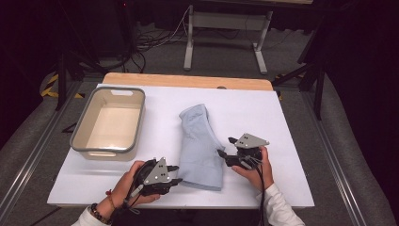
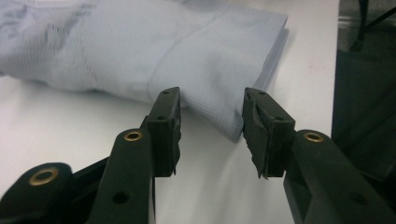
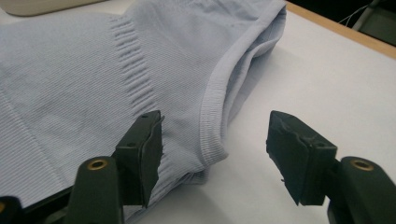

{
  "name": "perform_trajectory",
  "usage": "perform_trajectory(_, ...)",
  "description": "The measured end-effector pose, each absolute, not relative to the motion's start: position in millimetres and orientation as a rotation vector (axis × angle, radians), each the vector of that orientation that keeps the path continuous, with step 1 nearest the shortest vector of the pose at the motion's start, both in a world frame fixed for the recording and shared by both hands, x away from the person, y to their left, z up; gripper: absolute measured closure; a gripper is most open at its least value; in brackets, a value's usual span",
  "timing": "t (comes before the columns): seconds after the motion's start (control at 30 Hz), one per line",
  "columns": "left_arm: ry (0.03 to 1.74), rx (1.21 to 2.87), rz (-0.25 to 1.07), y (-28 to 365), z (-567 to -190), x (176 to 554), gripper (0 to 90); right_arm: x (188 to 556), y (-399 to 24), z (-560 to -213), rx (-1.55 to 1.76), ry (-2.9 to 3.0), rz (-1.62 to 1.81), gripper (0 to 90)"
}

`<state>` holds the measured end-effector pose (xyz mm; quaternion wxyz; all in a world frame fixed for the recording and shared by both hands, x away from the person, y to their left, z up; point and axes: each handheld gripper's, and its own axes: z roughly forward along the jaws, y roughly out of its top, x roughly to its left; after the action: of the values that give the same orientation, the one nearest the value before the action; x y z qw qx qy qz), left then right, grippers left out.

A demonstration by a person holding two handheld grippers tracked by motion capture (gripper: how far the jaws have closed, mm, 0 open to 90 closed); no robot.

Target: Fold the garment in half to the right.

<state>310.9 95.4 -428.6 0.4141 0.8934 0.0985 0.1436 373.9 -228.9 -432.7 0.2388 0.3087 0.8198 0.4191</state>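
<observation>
The white rectangular tabletop [image 1: 291,122] leaves bare room right of the folded pale blue knit garment [image 1: 200,146], which lies lengthwise near the middle, its near edge close to the tabletop's front edge. The beige plastic tub with a grey rim [image 1: 108,123] sits at the left, well apart from the garment. The left gripper [image 1: 175,174] lies level at the garment's near left corner, jaws parted, gripping nothing. The right gripper [image 1: 226,149] points at its right edge, jaws wide, one over the fabric.
</observation>
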Motion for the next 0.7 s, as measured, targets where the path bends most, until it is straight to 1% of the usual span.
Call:
perform_trajectory(0.13, 0.227, 2.222, 0.360, 100.8, -424.1, 310.0, 55.6, 371.0, -227.8, -429.9, 0.826, 2.231, 1.178, 35.8)
perform_trajectory(0.2, 0.253, 2.188, 0.370, 105.2, -421.6, 310.7, 55.3, 369.6, -227.8, -428.3, 0.819, 2.216, 1.190, 40.7)
perform_trajectory(0.23, 0.261, 2.173, 0.372, 106.6, -420.8, 311.4, 55.4, 368.3, -228.1, -426.9, 0.812, 2.205, 1.218, 45.5)
perform_trajectory(0.27, 0.268, 2.157, 0.377, 107.4, -420.1, 313.2, 55.6, 367.5, -228.2, -425.9, 0.808, 2.194, 1.237, 53.0)
perform_trajectory(0.3, 0.276, 2.150, 0.386, 107.4, -419.8, 315.0, 56.6, 366.5, -227.6, -424.6, 0.799, 2.191, 1.252, 62.5)
perform_trajectory(0.33, 0.279, 2.137, 0.391, 107.0, -419.9, 316.9, 58.3, 365.8, -226.5, -424.0, 0.788, 2.191, 1.253, 69.2)
perform_trajectory(0.4, 0.283, 2.110, 0.383, 105.8, -420.6, 321.7, 63.0, 364.8, -223.2, -423.8, 0.773, 2.201, 1.252, 79.5)
perform_trajectory(0.47, 0.289, 2.100, 0.375, 103.3, -421.5, 327.0, 70.4, 364.5, -219.9, -424.0, 0.755, 2.220, 1.279, 86.8)
perform_trajectory(0.5, 0.292, 2.096, 0.378, 101.3, -422.1, 330.1, 72.1, 364.3, -218.1, -423.8, 0.751, 2.223, 1.283, 88.9)
perform_trajectory(0.6, 0.308, 2.098, 0.366, 96.3, -424.9, 340.3, 80.9, 364.8, -209.9, -422.3, 0.717, 2.232, 1.285, 89.7)
perform_trajectory(0.7, 0.309, 2.105, 0.348, 91.8, -428.8, 348.0, 85.0, 367.6, -200.2, -420.2, 0.670, 2.243, 1.282, 89.7)
